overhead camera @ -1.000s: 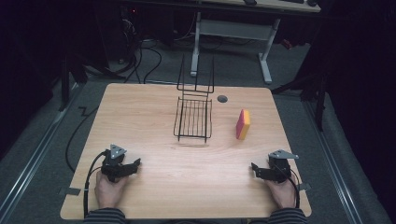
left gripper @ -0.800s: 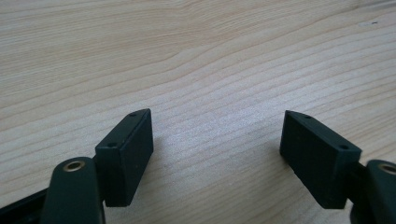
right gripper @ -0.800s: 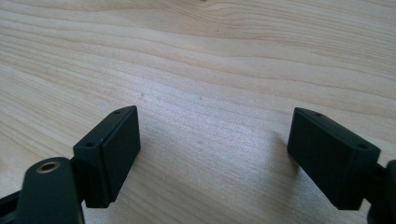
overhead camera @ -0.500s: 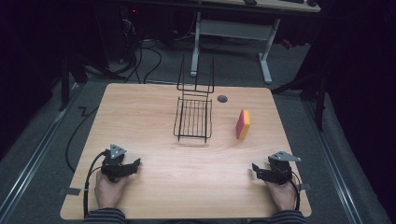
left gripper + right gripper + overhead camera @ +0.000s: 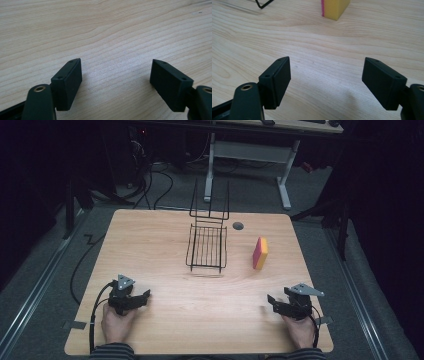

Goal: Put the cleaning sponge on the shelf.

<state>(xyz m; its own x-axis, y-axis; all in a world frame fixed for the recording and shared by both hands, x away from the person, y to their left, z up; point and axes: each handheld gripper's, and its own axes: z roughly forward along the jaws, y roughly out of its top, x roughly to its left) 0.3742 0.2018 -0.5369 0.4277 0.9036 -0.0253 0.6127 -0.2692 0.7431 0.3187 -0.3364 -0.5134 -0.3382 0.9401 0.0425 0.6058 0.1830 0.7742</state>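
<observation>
One wire basket (image 5: 207, 247) sits empty mid-table; the sponge (image 5: 260, 253) stands on edge, lengthwise away from the person. Right gripper (image 5: 271, 302) and left gripper (image 5: 145, 296) gape, holding nothing, the right's jaws just narrowing.

One bench (image 5: 165, 245) carries one wire rack (image 5: 207, 245) and one sponge (image 5: 260, 253). Two tongs rest on it: the left tongs (image 5: 142, 296) and the right tongs (image 5: 272, 301). One hole (image 5: 238, 226) pierces the bench.
</observation>
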